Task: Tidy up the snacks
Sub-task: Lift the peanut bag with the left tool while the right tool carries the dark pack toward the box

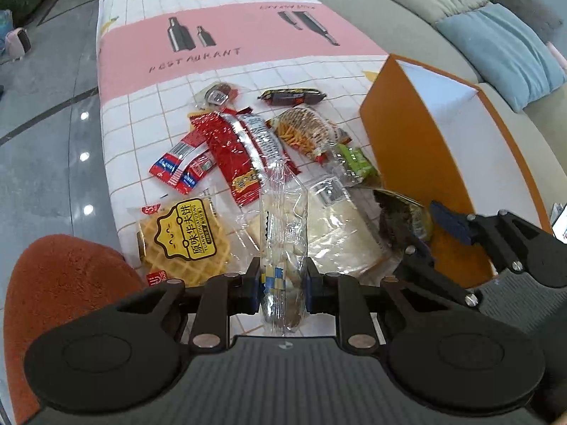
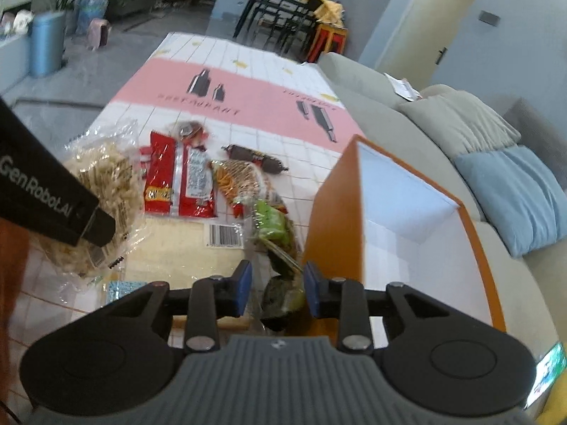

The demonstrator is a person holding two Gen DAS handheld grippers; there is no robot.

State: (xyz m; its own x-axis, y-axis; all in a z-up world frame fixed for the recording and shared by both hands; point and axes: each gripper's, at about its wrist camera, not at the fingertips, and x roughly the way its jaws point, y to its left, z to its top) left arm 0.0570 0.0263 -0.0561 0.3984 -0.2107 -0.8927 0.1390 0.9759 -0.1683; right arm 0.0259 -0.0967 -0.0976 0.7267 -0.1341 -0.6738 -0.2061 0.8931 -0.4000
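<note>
**Snacks by the orange box**

My left gripper (image 1: 282, 288) is clamped on a clear bag of puffs (image 1: 282, 233). My right gripper (image 2: 277, 292) is apart around a dark green packet (image 2: 281, 295) (touching neither pad), beside one orange box (image 2: 333, 226). Far tablecloth (image 1: 226, 10) lies bare; one sausage (image 1: 292, 96), one waffle (image 1: 180, 237).
</note>
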